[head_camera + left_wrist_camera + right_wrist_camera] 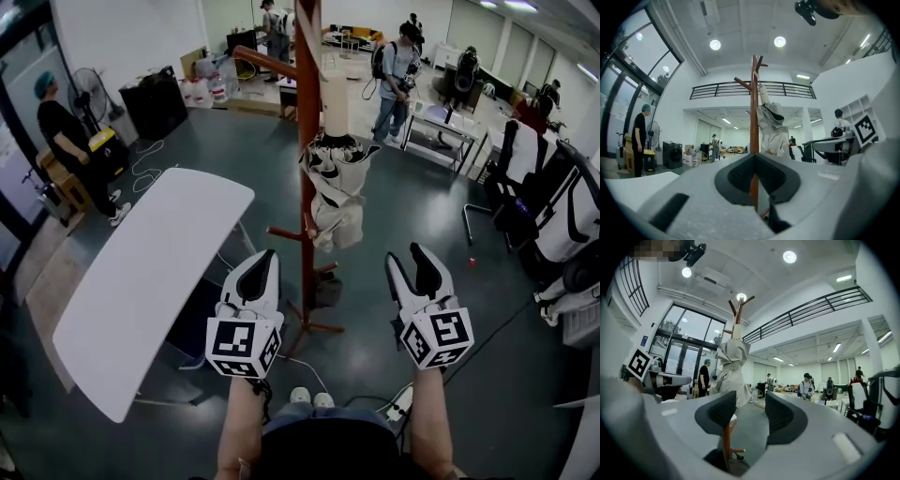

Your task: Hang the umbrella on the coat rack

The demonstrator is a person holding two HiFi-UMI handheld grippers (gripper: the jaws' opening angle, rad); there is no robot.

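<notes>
Umbrella (336, 187) hangs on coat rack (307, 112) ahead of our fingers (246, 281); left gripper (268, 255) clenched empty, right gripper (406, 251) released.

Right gripper (750, 403), jaws apart, with only floor seen between the pads. Beyond the left jaw stands the rack (726, 439), a folded beige umbrella (731, 369) hanging against its post. Background: person in black (704, 379); balcony railing (811, 310).

The umbrella (336, 192) hangs on the coat rack (307, 112) (table (150, 281) at left).
</notes>
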